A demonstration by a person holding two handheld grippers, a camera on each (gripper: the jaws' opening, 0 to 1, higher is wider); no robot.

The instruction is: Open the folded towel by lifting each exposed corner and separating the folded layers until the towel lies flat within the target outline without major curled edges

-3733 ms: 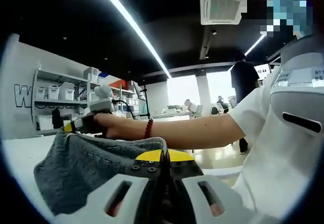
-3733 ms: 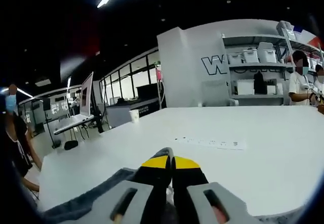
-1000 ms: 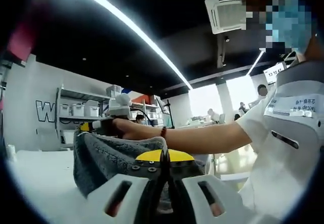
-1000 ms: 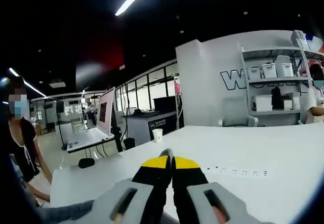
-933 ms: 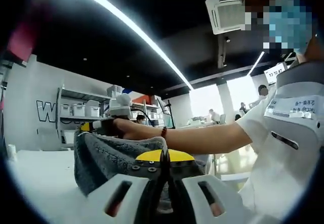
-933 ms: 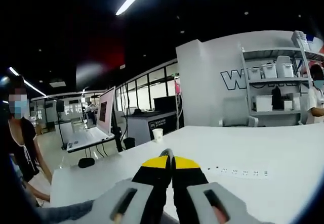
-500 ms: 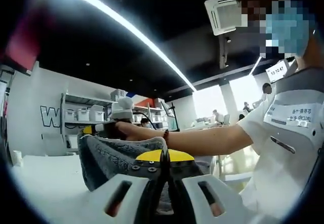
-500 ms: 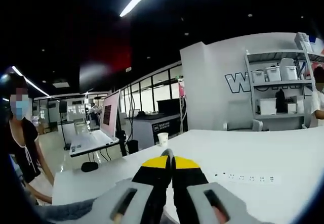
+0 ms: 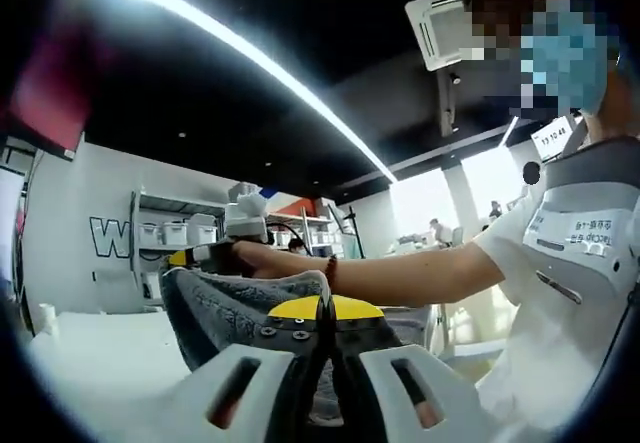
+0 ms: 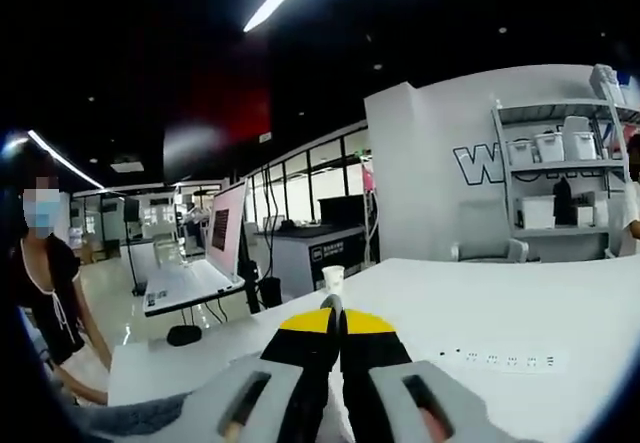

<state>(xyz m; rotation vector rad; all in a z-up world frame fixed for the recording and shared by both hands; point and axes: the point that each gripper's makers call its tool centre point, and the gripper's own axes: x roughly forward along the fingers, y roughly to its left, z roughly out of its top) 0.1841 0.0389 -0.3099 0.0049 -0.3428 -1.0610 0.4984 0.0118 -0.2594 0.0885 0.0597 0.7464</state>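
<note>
My left gripper is pinched on 1 edge of the gray towel. My right gripper is pressed together on another edge, and the cloth hangs between them above the white tabletop. I'd say we're mid-unfold; next I'd spread apart and lower it flat.

A dark ceiling with a long light strip hangs over white tables and wall shelving.
</note>
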